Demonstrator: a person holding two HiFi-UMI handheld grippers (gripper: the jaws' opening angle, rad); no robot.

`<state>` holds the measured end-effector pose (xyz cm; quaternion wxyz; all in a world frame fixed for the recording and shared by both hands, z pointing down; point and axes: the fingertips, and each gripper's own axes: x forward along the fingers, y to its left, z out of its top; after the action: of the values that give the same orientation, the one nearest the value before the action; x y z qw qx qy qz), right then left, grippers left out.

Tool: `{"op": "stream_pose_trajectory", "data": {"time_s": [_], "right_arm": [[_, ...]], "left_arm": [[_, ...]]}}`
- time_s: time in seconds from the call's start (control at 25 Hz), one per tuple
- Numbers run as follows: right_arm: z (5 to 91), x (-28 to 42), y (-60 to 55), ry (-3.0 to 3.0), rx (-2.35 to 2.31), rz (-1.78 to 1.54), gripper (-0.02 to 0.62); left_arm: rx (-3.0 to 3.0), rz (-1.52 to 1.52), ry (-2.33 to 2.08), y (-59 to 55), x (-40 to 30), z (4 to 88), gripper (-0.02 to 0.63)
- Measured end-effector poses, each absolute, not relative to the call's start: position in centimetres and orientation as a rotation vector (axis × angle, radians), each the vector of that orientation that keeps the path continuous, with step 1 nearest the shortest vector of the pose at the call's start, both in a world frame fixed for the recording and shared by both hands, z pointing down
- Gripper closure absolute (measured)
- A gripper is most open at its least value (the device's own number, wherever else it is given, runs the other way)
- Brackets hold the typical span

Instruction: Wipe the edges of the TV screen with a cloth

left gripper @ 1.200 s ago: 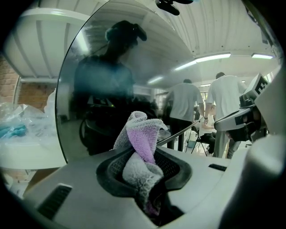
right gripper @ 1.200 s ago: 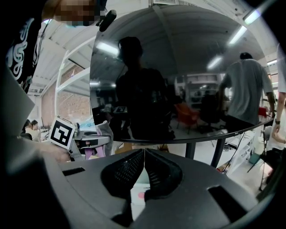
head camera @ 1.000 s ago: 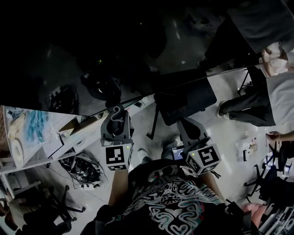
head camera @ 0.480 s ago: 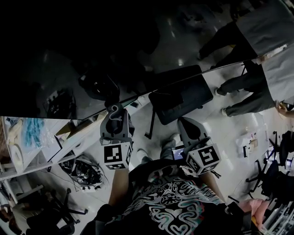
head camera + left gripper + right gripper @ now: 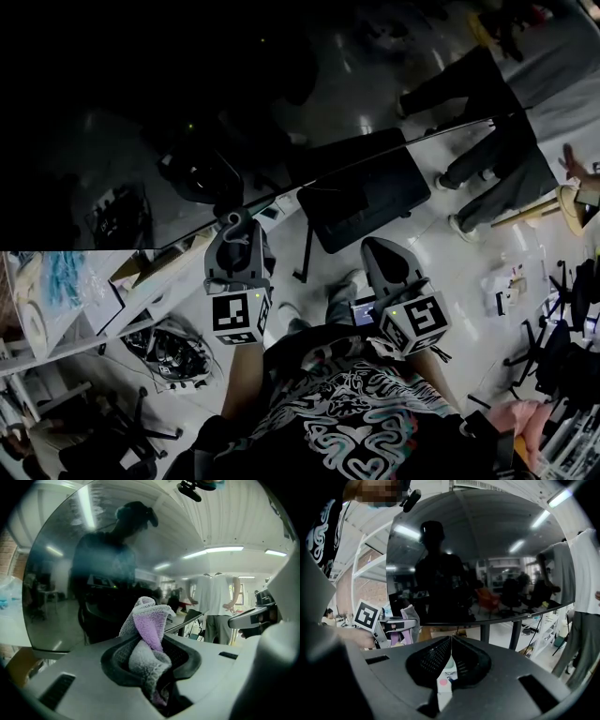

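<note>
Before TV screen (image 5: 61,597), left gripper (image 5: 151,654) raised w/ cloth (image 5: 149,620).

Head view: white shelf (image 5: 94,309) at left, bearing blue packets (image 5: 67,267); cable tangle (image 5: 173,349) on the pale floor (image 5: 469,272) beneath it; standing person in dark trousers (image 5: 487,159), upper right. Left gripper view: ceiling strip light (image 5: 224,550); person in a white shirt (image 5: 211,597).

Cloth (image 5: 146,620) sits in left gripper's (image 5: 234,225) jaws at the TV screen's (image 5: 131,141) lower edge, right gripper (image 5: 380,251) beside it, to the right.
</note>
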<state>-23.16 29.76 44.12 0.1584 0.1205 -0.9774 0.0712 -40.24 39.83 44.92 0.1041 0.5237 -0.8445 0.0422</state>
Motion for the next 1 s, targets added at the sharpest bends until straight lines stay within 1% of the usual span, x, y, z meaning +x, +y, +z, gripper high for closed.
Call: {"op": "stream_pose_trajectory", "data": {"time_s": [1.0], "right_arm": [[44.0,-22.7,27.1,-2.796,0.388,0.228,0.566]], "left_arm": [[1.643,0.142,-2.413,35.7,-38.1,44.6,0.491]]}}
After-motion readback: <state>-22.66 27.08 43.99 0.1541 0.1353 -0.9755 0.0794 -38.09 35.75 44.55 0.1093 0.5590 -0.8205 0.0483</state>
